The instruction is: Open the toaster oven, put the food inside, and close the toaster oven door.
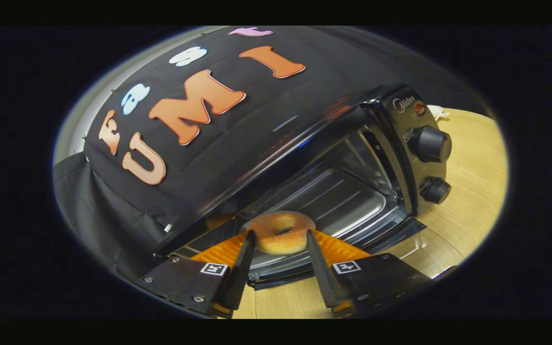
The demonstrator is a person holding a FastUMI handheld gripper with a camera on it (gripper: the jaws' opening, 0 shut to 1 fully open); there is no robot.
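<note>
A golden ring-shaped doughnut (280, 224) sits between my two fingers, and the gripper (281, 235) is shut on it, one finger pressing each side. Just ahead stands the black toaster oven (386, 110), tilted in this view. Its glass door (276, 274) is folded down and lies under my fingers and the doughnut. The doughnut hangs at the mouth of the oven, over the front edge of the metal tray (338, 199) inside.
Two black knobs (430, 143) (435, 190) sit on the oven's control panel to the right of the opening. The oven stands on a light wooden table (472, 191). A small white thing (437, 112) lies on the table behind the oven.
</note>
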